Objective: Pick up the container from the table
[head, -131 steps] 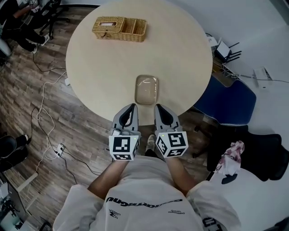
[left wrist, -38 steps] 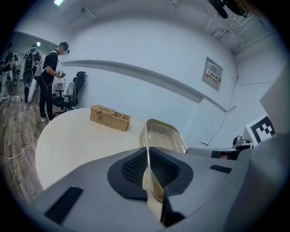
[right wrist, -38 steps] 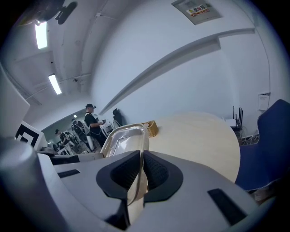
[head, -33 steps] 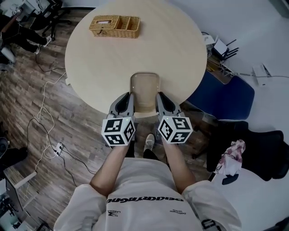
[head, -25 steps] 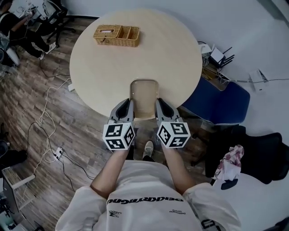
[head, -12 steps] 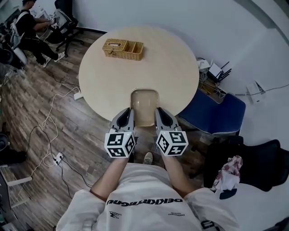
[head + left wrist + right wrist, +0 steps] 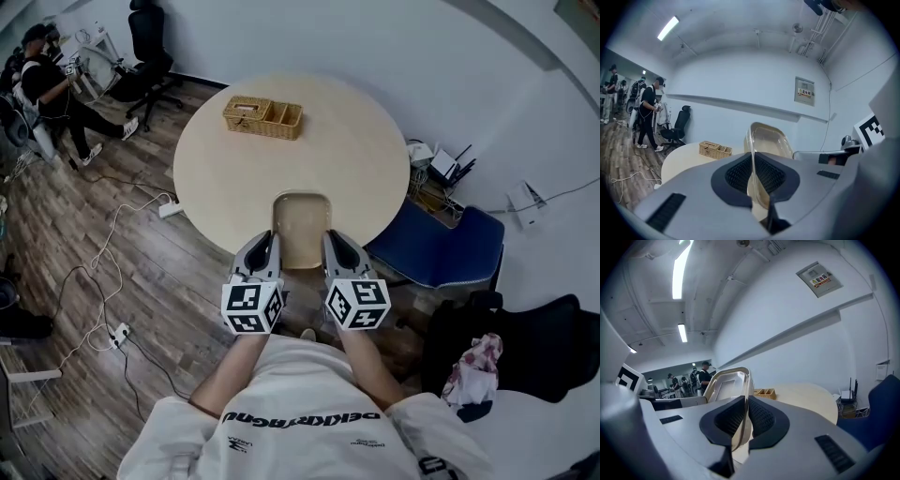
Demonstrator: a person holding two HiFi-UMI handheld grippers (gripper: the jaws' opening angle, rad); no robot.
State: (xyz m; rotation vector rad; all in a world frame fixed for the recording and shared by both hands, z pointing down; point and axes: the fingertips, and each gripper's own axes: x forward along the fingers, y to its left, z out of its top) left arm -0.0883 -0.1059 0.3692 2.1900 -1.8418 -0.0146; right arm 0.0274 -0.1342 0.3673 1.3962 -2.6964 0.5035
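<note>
Head view: the table [image 7: 234, 178] sits smaller and lower than 1 second ago, while the container [image 7: 301, 228] keeps its size, so it has risen clear of the tabletop. Left gripper view: the left gripper [image 7: 752, 161] is clamped on the container's rim, which stands against the wall. Right gripper view: the right gripper [image 7: 746, 406] pinches the opposite rim. The pick-up looks essentially complete.

Nothing reads clearly. Dark upside-down lettering crosses the person's white T-shirt [image 7: 300, 417] at 6 o'clock. The print on the small white rectangular wall plate [image 7: 805, 92] at 1 o'clock is too small to read.
</note>
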